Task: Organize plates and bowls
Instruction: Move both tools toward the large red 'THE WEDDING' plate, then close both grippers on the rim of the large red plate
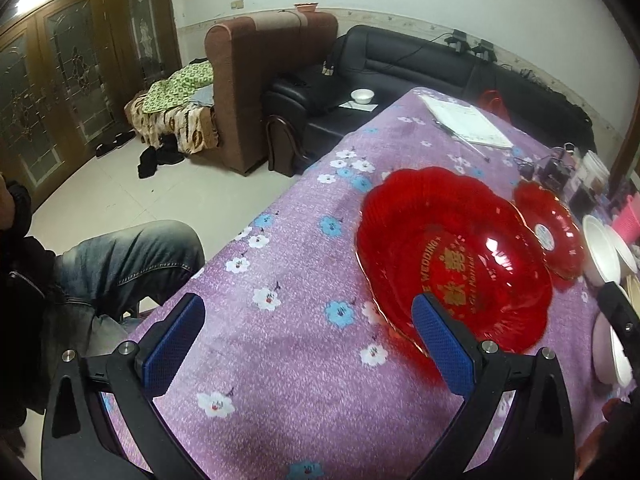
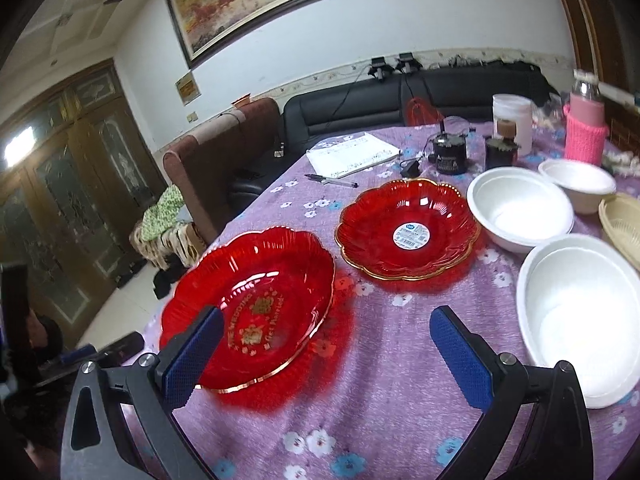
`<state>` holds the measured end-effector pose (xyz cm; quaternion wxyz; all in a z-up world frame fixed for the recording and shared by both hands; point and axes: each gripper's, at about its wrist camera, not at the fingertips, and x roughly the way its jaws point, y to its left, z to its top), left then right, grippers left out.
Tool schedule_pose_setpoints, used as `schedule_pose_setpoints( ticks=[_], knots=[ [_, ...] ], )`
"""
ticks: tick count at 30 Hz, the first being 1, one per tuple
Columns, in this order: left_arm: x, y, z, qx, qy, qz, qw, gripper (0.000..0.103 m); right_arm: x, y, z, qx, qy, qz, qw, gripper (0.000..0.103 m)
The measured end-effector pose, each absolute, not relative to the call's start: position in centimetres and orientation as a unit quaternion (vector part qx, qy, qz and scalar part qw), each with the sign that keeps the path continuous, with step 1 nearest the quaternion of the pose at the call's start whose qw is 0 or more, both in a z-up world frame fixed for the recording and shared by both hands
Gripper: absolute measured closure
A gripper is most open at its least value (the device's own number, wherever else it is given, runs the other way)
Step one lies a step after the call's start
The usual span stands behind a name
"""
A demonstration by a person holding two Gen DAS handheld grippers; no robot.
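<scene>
A large red plate (image 1: 452, 256) (image 2: 256, 300) with gold lettering lies on the purple flowered tablecloth (image 1: 280, 320). A smaller red plate (image 2: 408, 232) (image 1: 550, 228) with a white sticker sits beyond it. Three white bowls stand to the right: a near one (image 2: 580, 320), a middle one (image 2: 520, 208) and a far small one (image 2: 576, 180). My left gripper (image 1: 308, 344) is open above the cloth, its right finger over the large plate's near rim. My right gripper (image 2: 328, 356) is open, its left finger over the same plate's near edge, nothing held.
A paper pad (image 2: 352, 156), a pen (image 2: 332, 180), dark jars (image 2: 450, 156), a white tub (image 2: 514, 120) and a pink-sleeved bottle (image 2: 586, 128) crowd the far end. A woven basket (image 2: 624, 220) sits at right. A person's jeans-clad leg (image 1: 132, 256) is by the table's left edge.
</scene>
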<state>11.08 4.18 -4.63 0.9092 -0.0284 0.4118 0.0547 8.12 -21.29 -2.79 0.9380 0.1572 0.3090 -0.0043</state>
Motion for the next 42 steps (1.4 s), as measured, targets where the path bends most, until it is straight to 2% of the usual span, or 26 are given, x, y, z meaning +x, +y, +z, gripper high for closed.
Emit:
schedule_pose_setpoints(
  ticks=[7,25,30,38,42],
  knots=[
    [12.4,3.8,-5.5,-0.027,0.425,0.065,0.902,0.0,9.9,-21.5,-3.1,0.187,0.307,-0.002,0.933,0.001],
    [15.5,2.7,-6.6,-0.036,0.452,0.058,0.889,0.0,13.8,-22.4,-5.5,0.199,0.36,-0.011,0.911,0.001],
    [16.9,1.9,-8.1,-0.036,0.485,0.048,0.872,0.0,15.1,-22.2,-6.3,0.199,0.382,-0.017,0.902,0.002],
    [18.0,1.4,-10.0,-0.046,0.524,0.033,0.85,0.0,16.6,-21.6,-8.1,0.207,0.415,-0.013,0.886,0.003],
    [18.0,0.9,-10.0,-0.042,0.525,0.031,0.849,0.002,17.5,-21.3,-9.4,0.215,0.439,-0.006,0.873,0.008]
  ],
)
